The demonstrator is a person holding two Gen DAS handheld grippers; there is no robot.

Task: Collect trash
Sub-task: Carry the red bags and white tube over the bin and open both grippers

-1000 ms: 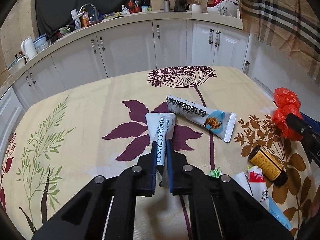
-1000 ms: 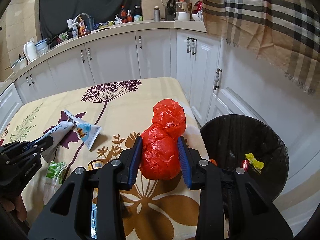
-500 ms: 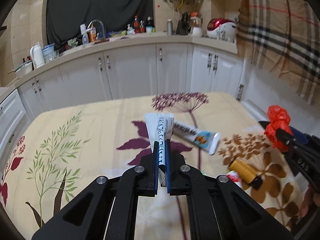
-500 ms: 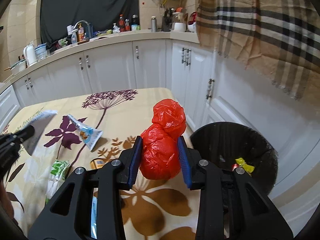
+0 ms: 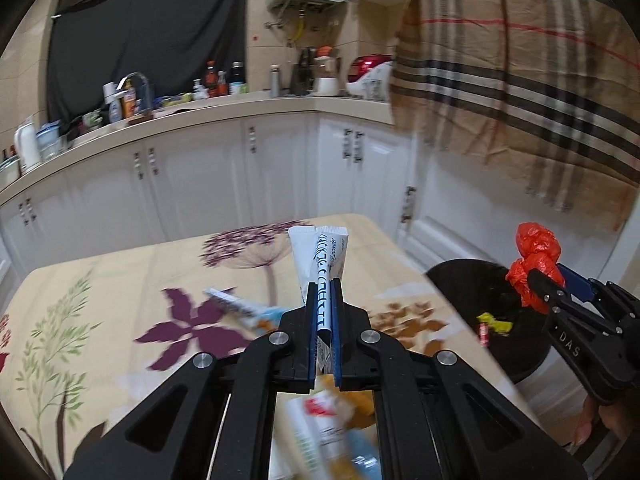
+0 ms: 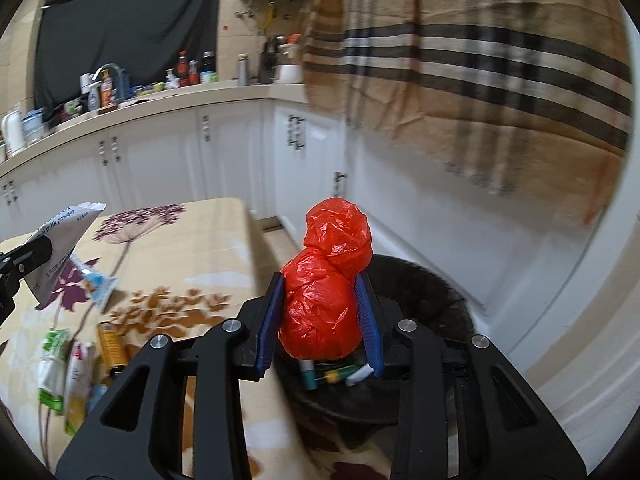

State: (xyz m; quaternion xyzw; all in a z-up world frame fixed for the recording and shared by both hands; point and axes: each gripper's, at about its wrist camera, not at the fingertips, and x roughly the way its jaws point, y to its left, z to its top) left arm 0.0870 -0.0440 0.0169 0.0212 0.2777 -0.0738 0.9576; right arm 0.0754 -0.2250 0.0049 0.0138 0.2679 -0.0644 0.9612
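My left gripper (image 5: pixel 323 292) is shut on a flat white sachet (image 5: pixel 320 258) with dark lettering, held up above the flowered tablecloth (image 5: pixel 120 280); the same sachet (image 6: pixel 60 236) shows at the left of the right wrist view. My right gripper (image 6: pixel 320 284) is shut on a crumpled red plastic bag (image 6: pixel 326 284), which hangs over the round black trash bin (image 6: pixel 432 292). From the left wrist view the red bag (image 5: pixel 536 256) sits above the bin (image 5: pixel 464 284) to the right of the table. Small bits of trash lie inside the bin.
On the cloth lie a long printed sachet (image 5: pixel 240 308), a small brown bottle (image 6: pixel 110 342) and several packets (image 6: pixel 64 372). White cabinets (image 5: pixel 200 176) and a cluttered counter run behind. A plaid cloth (image 6: pixel 480 60) hangs at the right, above the bin.
Both grippers have swung right and risen: the white sachet is lifted off the cloth, and the red bag has gone from over the table edge to over the bin.
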